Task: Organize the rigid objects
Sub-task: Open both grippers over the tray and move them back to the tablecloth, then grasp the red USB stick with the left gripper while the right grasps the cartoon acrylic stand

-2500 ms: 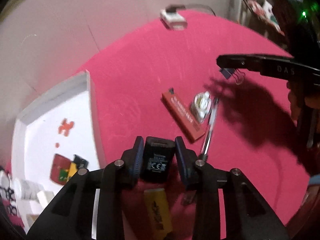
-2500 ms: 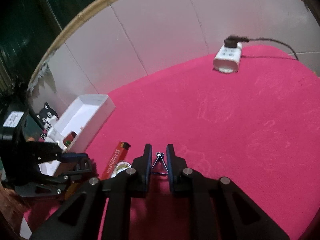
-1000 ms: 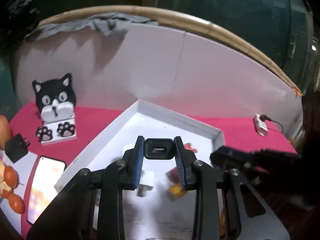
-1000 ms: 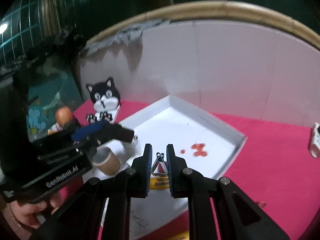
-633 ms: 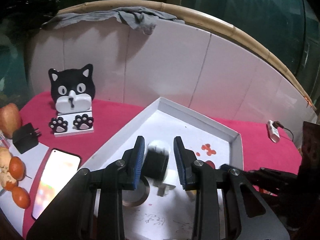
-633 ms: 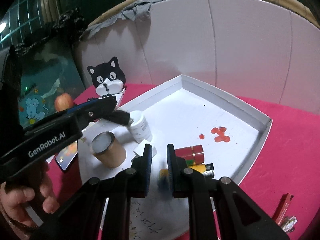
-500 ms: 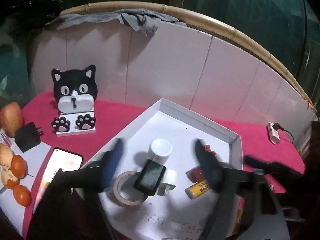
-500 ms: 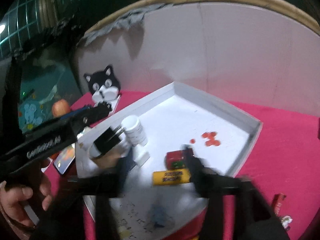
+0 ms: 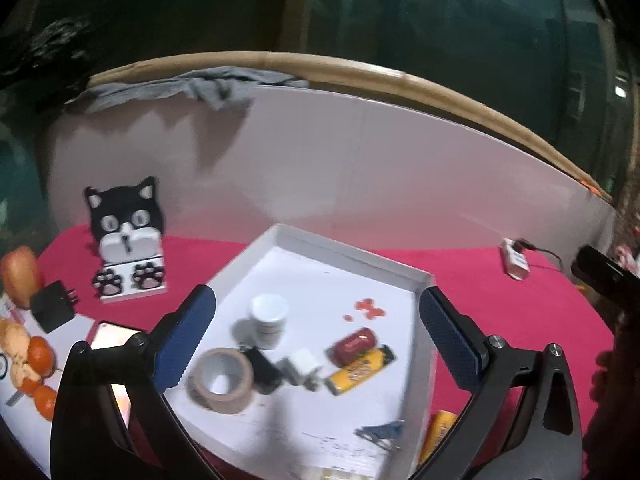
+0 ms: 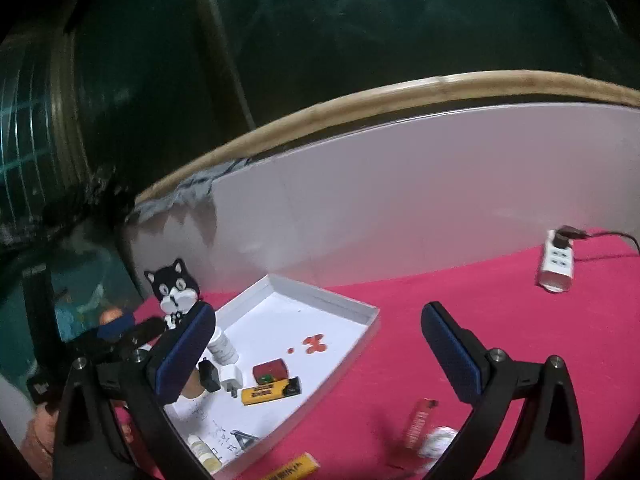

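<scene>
Both hand-held grippers, left (image 9: pixel 316 336) and right (image 10: pixel 320 354), had just been opening and stood apart, empty; the black charger block (image 9: pixel 262 368) and blue binder clip (image 9: pixel 380 432) lay released inside the shallow white tray (image 9: pixel 352 248), apparently sorted there.

No print reads clearly — the yellow lighter (image 10: pixel 270 392) bears dark lettering, too blurred to make out.

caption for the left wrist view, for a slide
Open left gripper above the white tray holding tape roll, black adapter and yellow lighter.
</scene>
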### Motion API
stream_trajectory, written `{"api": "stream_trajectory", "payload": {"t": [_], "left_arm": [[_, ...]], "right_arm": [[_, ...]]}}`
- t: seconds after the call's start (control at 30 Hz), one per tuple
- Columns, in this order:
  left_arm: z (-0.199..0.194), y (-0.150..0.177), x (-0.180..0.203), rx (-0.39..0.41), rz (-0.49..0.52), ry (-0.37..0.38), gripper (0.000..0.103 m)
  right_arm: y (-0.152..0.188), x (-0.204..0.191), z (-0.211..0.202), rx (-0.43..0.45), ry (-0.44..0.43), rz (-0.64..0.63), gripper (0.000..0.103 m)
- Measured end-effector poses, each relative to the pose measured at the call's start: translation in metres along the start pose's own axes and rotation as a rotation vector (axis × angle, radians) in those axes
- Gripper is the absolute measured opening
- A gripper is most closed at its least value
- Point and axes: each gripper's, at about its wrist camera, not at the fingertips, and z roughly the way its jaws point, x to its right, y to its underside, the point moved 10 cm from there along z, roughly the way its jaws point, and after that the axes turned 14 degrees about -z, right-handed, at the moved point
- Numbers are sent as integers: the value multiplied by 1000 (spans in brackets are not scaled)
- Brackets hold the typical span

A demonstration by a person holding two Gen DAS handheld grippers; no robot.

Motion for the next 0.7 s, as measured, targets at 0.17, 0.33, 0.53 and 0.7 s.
{"api": "stream_trajectory", "payload": {"t": [0.17, 0.33, 0.53, 0.7], "left_arm": [[2, 21, 27, -52, 59, 53, 103], [14, 54, 53, -165, 134, 67, 103], [18, 74, 74, -224, 185, 98, 103], [20, 78, 82, -239, 202, 99, 103]], "right_arm": [[31, 40, 2, -103, 99, 19, 103], [94, 70, 19, -310, 195, 6, 103], [139, 46, 33, -439, 97, -196, 83], [152, 49, 42, -490, 44, -243, 70]]}}
